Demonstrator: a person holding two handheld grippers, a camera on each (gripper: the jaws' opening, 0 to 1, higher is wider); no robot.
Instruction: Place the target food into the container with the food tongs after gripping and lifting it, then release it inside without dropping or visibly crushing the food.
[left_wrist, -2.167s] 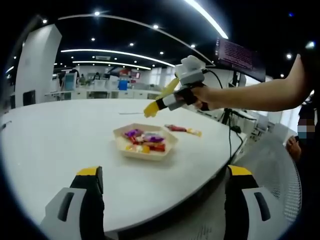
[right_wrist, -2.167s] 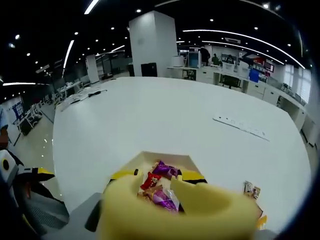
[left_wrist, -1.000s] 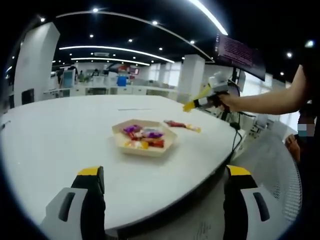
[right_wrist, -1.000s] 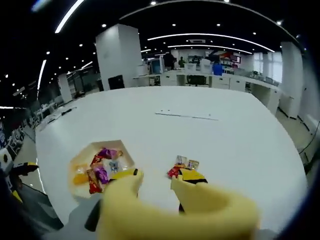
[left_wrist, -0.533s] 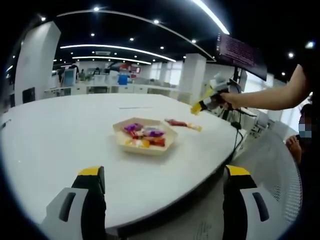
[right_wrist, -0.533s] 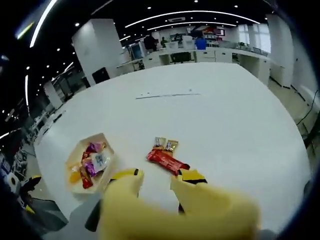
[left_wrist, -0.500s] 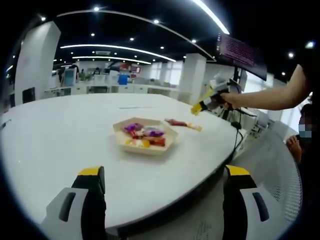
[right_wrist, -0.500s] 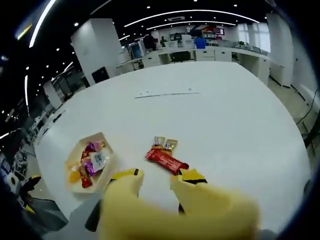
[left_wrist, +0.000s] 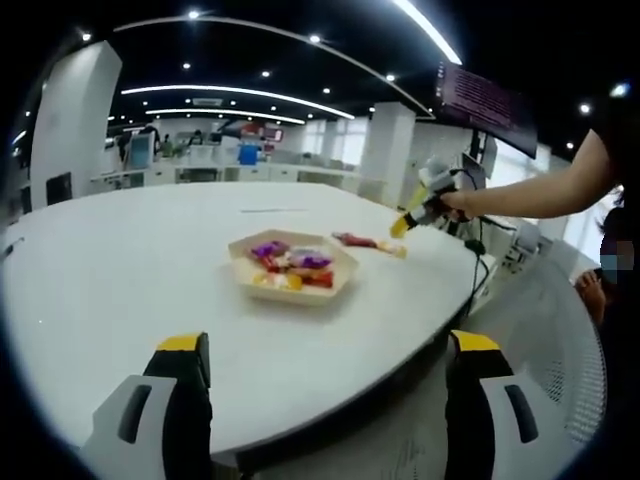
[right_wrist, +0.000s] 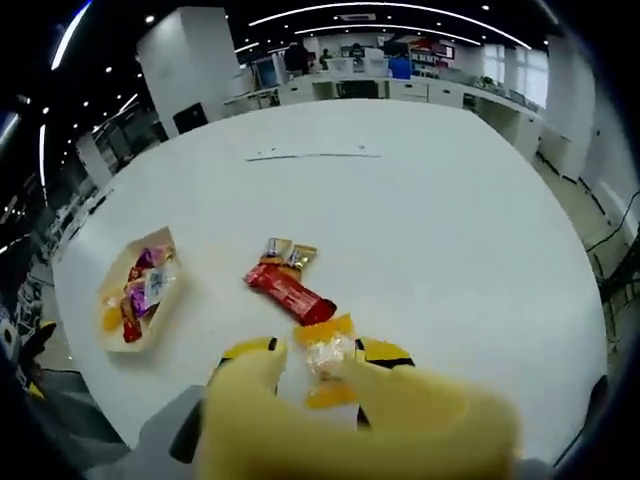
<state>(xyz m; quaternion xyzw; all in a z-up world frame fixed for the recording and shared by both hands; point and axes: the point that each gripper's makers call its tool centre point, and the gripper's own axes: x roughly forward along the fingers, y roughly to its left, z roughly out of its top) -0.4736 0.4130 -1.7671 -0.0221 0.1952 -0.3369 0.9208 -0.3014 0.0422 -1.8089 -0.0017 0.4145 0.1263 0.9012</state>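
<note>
Bright ceiling strip lights (left_wrist: 240, 97), soft shadows; fisheye-bent edges; near foreground blurred

Large open-plan office. Big white round table (left_wrist: 120, 260) up front, rows of desks with monitors (right_wrist: 330, 85) at the back, a white square pillar (right_wrist: 190, 60), curved ceiling light strips (left_wrist: 230, 95), and a wall-mounted screen (left_wrist: 485, 105).

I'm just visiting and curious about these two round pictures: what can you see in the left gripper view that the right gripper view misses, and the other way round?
Left gripper view alone: the person's arm holding the right gripper, and a dark screen.

Right gripper view alone: a yellow-wrapped candy lying between the yellow tongs.

Both share the white table, the tray of sweets and the red bar.
</note>
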